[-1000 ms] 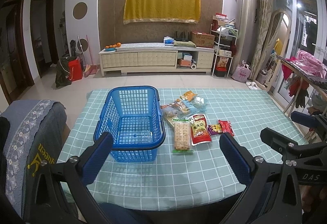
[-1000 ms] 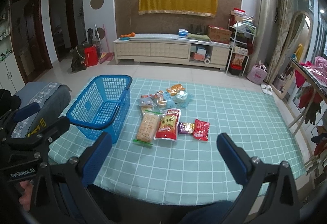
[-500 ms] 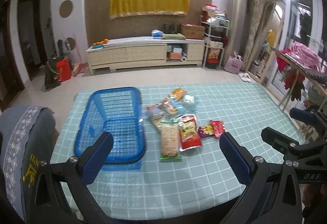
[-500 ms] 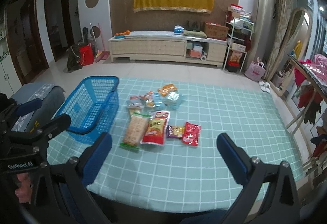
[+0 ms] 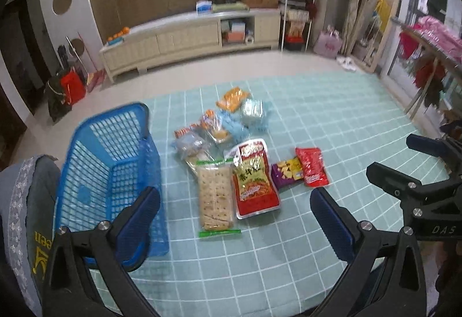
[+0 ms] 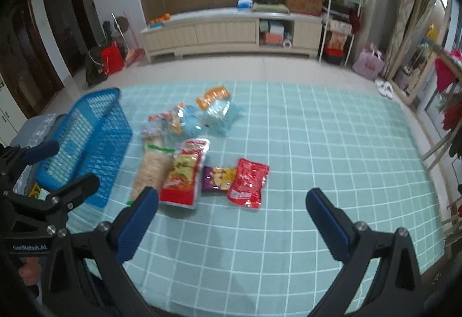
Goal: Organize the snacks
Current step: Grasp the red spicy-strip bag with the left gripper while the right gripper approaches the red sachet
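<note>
A blue plastic basket (image 5: 109,169) (image 6: 86,140) stands empty at the left of the table. Right of it lie several snack packs: a cracker pack (image 5: 215,197) (image 6: 151,172), a red-and-yellow pouch (image 5: 254,181) (image 6: 183,172), a small purple pack (image 5: 286,172) (image 6: 216,178), a red pack (image 5: 311,166) (image 6: 248,182), and a heap of clear, blue and orange packs (image 5: 222,123) (image 6: 196,114) behind them. My left gripper (image 5: 235,221) is open and empty above the near table edge. My right gripper (image 6: 232,218) is open and empty, near the red pack.
The table has a teal checked cloth (image 5: 332,120) (image 6: 317,137). A grey cushioned chair (image 5: 20,201) stands at the left by the basket. A clothes rack (image 5: 427,51) stands to the right. A long cabinet (image 6: 225,31) lines the far wall.
Both grippers have moved forward and tilted down toward the table. The snacks and basket look nearer and lie where they were. Both grippers stay open.
</note>
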Tool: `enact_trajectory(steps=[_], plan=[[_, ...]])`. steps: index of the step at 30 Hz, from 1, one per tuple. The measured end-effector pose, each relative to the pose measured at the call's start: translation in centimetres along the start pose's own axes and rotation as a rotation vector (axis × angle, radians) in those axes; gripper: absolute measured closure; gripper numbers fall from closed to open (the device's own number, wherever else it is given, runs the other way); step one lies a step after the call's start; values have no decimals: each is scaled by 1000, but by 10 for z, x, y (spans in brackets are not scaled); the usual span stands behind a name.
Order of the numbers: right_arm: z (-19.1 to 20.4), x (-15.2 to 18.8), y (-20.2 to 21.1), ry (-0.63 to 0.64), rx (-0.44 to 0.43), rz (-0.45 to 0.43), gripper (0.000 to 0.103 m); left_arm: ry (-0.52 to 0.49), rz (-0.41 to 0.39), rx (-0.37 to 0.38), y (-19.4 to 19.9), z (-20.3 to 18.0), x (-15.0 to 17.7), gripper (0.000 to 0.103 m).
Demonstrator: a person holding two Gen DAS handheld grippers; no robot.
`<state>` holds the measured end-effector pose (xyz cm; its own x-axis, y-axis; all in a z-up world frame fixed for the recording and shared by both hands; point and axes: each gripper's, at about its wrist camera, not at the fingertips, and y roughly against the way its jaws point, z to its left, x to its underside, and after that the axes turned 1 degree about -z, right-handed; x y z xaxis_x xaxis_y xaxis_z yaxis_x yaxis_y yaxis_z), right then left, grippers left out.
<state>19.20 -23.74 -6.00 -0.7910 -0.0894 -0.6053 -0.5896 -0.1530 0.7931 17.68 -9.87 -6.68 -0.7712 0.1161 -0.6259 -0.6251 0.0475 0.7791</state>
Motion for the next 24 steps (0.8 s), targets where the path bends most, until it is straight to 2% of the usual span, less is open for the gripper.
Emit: enact_trajectory(steps=[7,10,13,15,19,22,24], plan=[[-24,1,-58,-10,-21,108,10,32,143,9,-70,-17,-8,1],[-36,1,-77,-24,-37,138,11,40,201,27,-99,-26,-12,8],[-47,0,-95,-38,-57,166,11,41,267,34,-126,-34,-15,25],[-53,1,-105,-38,-67,182,11,46,300,31,-142,-36,-17,30],[-55,3,-123,-43,-70,201,11,57,348,8,-170,-35,-16,34],[-60,4,-133,-54,-77,211,11,48,371,16,-184,-35,-17,34],[-64,6,-137,-64,-83,217,12,39,388,-9,-194,-34,-15,34]])
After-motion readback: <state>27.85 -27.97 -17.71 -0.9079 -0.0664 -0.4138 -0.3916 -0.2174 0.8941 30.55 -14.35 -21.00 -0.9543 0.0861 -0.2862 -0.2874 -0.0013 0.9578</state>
